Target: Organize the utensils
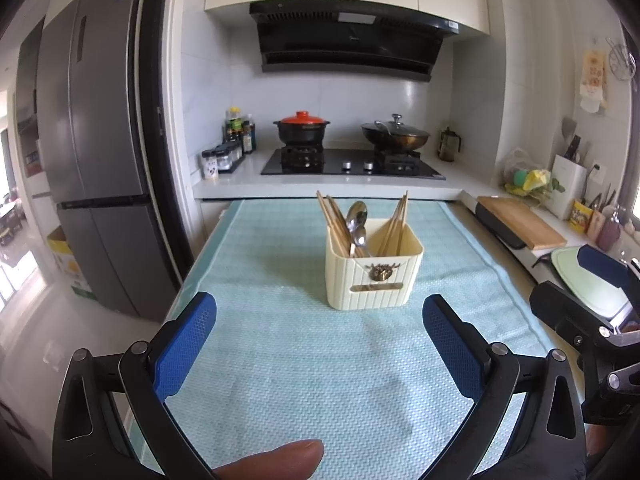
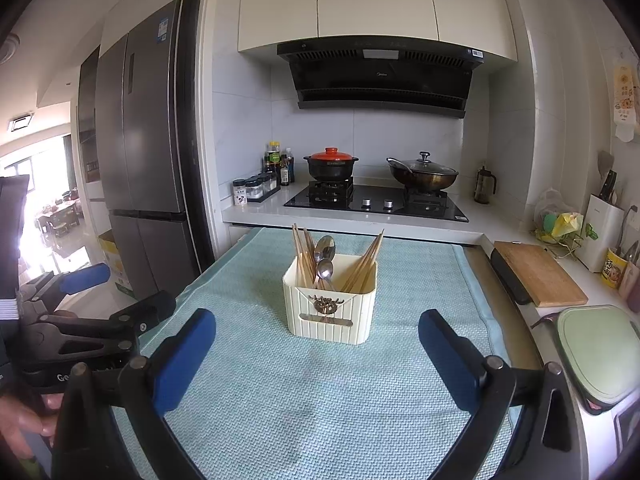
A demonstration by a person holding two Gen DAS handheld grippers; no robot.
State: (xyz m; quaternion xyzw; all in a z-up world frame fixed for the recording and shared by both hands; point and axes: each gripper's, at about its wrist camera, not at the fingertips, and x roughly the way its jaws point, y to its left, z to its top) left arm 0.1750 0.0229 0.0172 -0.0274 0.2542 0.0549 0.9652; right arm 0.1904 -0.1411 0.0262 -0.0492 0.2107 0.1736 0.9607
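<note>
A cream ribbed utensil holder (image 1: 374,276) stands upright on a light blue towel (image 1: 304,360). It also shows in the right wrist view (image 2: 330,308). It holds wooden chopsticks (image 1: 334,220) at left and right and two metal spoons (image 1: 357,220) in the middle. My left gripper (image 1: 320,332) is open and empty, well short of the holder. My right gripper (image 2: 316,348) is open and empty, also short of the holder. Each gripper shows at the edge of the other's view.
Behind the towel is a stove (image 1: 352,164) with a red-lidded pot (image 1: 302,128) and a wok (image 1: 394,136). A wooden cutting board (image 1: 520,222) and a green board (image 2: 596,352) lie at the right. A fridge (image 1: 92,152) stands left.
</note>
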